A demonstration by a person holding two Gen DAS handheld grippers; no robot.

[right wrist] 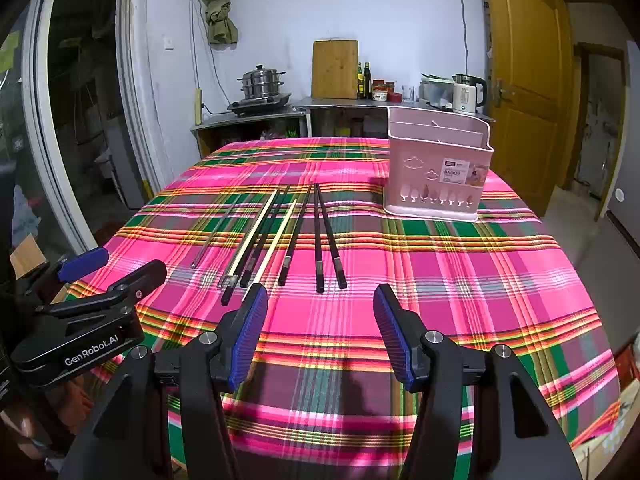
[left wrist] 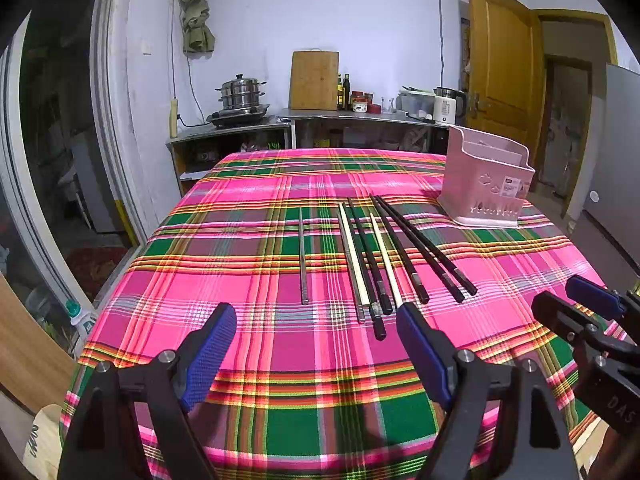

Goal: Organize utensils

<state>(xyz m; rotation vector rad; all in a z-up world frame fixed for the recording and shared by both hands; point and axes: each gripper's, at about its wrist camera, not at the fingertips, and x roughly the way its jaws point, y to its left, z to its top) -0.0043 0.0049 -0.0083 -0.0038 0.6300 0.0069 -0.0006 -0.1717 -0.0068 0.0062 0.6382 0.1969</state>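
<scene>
A: Nothing is picked up yet. The chopsticks [left wrist: 376, 256] lie in a loose row on the bench [left wrist: 280, 360], thick ends toward us, and the pink basket [left wrist: 486, 184] stands at the far right, well apart from them.

B: Both claws?

A: The left claw [left wrist: 316, 340] is released, pads spread wide with only cloth between them. The right claw [right wrist: 320, 328] is also released and empty, hovering just short of the black pair [right wrist: 328, 240].

B: So how would you do the first pick well?

A: I'd take the outermost black pair with the right claw, since it lies nearest the basket and clear of the others. Pinch near the thick ends, across the sticks, so they don't roll or scissor. The middle ones overlap, a pale stick [left wrist: 354, 260] over a dark one, so leave those until the edges are cleared.

B: And the lone metal stick [left wrist: 303, 256]?

A: Left claw's job; it lies apart from the rest.

B: Pose?

A: The left claw tilts downward toward the cloth, near the table's front edge. The right sits beside it, aimed the same way.
</scene>
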